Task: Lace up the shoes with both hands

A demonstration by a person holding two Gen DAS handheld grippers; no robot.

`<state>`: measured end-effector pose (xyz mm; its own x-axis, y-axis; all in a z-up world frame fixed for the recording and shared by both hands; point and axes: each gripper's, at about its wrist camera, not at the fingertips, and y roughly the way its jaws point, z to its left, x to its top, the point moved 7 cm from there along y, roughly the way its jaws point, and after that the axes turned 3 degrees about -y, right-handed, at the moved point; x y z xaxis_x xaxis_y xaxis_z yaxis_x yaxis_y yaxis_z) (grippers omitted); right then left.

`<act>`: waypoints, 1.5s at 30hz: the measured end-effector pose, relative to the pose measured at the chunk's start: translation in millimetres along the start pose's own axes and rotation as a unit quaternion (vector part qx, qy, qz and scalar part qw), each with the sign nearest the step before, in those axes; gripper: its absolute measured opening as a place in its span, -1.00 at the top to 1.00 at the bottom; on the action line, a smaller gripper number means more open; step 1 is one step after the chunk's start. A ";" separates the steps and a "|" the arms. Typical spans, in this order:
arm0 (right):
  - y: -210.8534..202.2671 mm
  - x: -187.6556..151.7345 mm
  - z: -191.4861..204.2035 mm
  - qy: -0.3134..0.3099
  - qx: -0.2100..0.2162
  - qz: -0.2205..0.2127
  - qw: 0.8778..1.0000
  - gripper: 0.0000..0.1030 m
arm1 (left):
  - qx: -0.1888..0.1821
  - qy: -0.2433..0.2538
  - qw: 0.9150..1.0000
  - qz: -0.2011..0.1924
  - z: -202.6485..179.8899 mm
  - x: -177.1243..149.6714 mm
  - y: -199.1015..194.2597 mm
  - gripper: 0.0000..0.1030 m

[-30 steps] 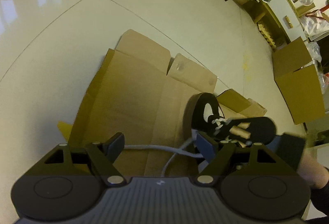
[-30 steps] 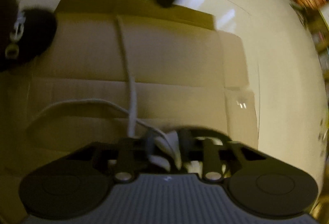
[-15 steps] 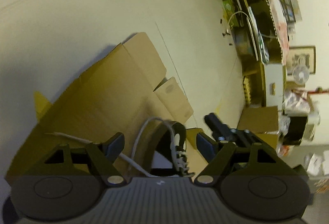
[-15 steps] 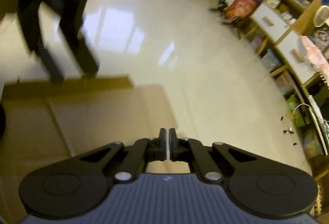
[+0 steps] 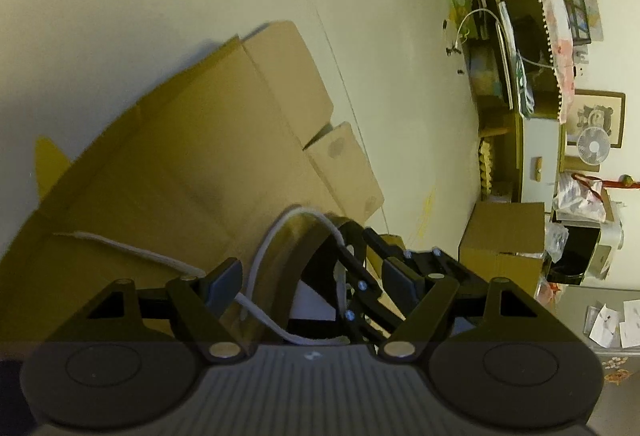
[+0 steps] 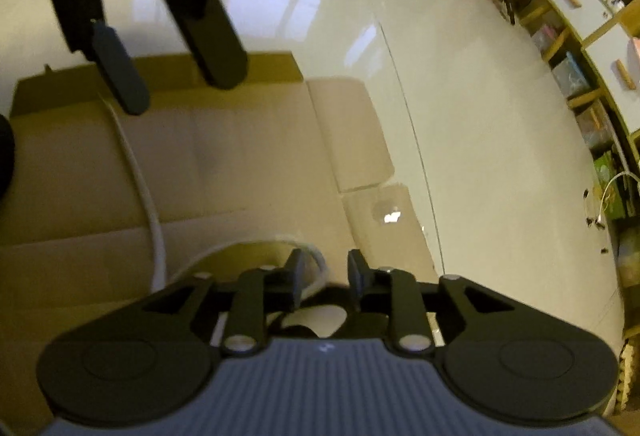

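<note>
R gripper [image 6: 324,274] at bottom centre, fingers [image 6: 295,276] opening, nothing pinched btwn them. White lace [image 6: 148,196] runs over flattened cardboard [image 6: 248,156] at left. L gripper [image 6: 176,76] blurred, upper left, fingers apart.

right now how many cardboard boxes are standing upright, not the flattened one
1. The upright cardboard box stands on the floor by the shelves, right of the flattened cardboard in the left wrist view. Others may be hidden outside these views.
</note>
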<state>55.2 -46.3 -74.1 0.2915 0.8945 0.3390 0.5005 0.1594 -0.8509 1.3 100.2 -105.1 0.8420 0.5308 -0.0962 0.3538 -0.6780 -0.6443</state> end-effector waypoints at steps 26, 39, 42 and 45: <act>-64.2 20.6 -34.1 0.152 0.067 -0.119 0.979 0.98 | -0.090 -0.109 0.989 -0.053 -2.6 26.3 5.4 -0.36; -36.8 3.3 57.9 0.124 0.203 -0.041 0.970 0.79 | 0.087 0.126 0.988 -0.034 21.8 18.8 31.8 -0.08; -48.2 -4.8 44.3 0.153 0.201 -0.047 0.966 0.74 | 0.119 0.241 0.962 -0.046 8.4 9.5 42.1 -0.06; -60.8 -14.3 39.6 0.177 0.194 -0.051 0.964 0.67 | 0.128 0.282 0.949 -0.051 2.0 5.6 52.0 0.12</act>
<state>-11.7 -52.3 -43.1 0.5515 0.6784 0.4854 0.2193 0.4435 -0.8690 23.6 68.9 -140.6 0.9185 0.1809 0.3516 0.3951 -0.4544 -0.7984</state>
